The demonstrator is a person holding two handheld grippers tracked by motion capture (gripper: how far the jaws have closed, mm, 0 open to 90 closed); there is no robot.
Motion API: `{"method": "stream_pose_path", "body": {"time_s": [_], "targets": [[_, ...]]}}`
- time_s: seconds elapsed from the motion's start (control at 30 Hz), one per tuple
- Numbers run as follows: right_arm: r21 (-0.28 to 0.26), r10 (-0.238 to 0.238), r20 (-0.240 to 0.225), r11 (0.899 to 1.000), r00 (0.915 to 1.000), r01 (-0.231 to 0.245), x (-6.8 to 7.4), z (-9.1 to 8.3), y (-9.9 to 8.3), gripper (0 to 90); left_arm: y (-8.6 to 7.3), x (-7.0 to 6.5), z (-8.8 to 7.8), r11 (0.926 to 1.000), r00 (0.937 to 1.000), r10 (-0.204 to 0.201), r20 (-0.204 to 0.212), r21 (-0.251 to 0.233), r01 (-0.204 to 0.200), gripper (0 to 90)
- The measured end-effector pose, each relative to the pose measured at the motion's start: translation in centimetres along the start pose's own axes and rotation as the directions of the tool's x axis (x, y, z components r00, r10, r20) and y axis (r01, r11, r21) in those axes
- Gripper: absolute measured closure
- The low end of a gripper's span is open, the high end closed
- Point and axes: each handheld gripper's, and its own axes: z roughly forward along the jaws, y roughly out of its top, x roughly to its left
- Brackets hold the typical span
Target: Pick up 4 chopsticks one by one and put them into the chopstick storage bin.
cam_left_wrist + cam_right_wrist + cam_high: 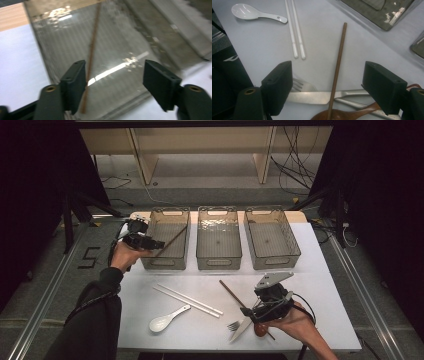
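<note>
Leaning brown chopstick [171, 241] — tip toward bin [166, 261] rim

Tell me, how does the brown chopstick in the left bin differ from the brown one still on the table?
The chopstick in the bin leans tilted, its upper end against the left bin's wall; the chopstick on the table lies flat. The first stands alone in its bin beside the open left tongs; the second crosses a knife and a wooden spoon between the open right tongs. Both are thin, brown and straight.
</note>
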Motion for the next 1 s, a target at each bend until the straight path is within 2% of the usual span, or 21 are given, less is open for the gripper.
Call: {"method": "stream_pose_path", "body": {"time_s": [0.13, 0.2, 0.27, 0.37, 0.43, 0.5, 0.73, 0.77, 1.0], "targets": [[0.023, 0.013, 0.016, 1.0, 0.9998, -0.013, -0.3, 0.1, 0.0, 25.4, -0.6, -1.6, -1.6, 0.9989, 0.9972, 0.035, 0.066, -0.034, -0.033, 22.3], [0.039, 0.018, 0.024, 0.999, 0.9996, -0.019, -0.4, 0.2, -0.1, 26.1, -1.0, -2.5, -2.7, 0.9972, 0.9927, 0.036, 0.115, -0.069, -0.028, 18.3], [0.06, 0.024, 0.023, 0.998, 0.9994, -0.026, -0.5, 0.3, -0.2, 27.1, -1.3, -3.2, -3.4, 0.9954, 0.9889, 0.051, 0.139, -0.088, -0.039, 17.5], [0.095, 0.032, 0.032, 0.995, 0.999, -0.035, -0.6, 0.5, -0.3, 29.2, -1.9, -4.4, -4.2, 0.9921, 0.9862, 0.092, 0.138, -0.098, -0.079, 16.2], [0.119, 0.02, 0.031, 0.993, 0.9993, -0.023, -0.7, 0.7, -0.4, 31.7, -2.4, -5.0, -4.5, 0.9905, 0.9848, 0.095, 0.145, -0.112, -0.079, 15.9], [0.15, 0.021, 0.032, 0.988, 0.9993, -0.025, -0.7, 1.0, -0.5, 34.8, -2.9, -5.6, -4.6, 0.9895, 0.982, 0.114, 0.151, -0.106, -0.098, 15.6], [0.239, 0.015, 0.027, 0.971, 0.9995, -0.021, -0.7, 1.9, -1.0, 46.7, -4.5, -7.7, -4.9, 0.9842, 0.9729, 0.158, 0.169, -0.107, -0.141, 15.1], [0.248, 0.017, 0.025, 0.969, 0.9995, -0.023, -0.6, 2.1, -1.0, 48.4, -4.7, -8.0, -4.9, 0.9832, 0.9701, 0.167, 0.176, -0.103, -0.15, 15.1], [0.318, 0.0, 0.008, 0.948, 1.0, -0.003, -0.6, 3.3, -1.3, 61.1, -5.8, -9.2, -5.3, 0.9768, 0.9595, 0.205, 0.194, -0.104, -0.187, 14.7]]}}
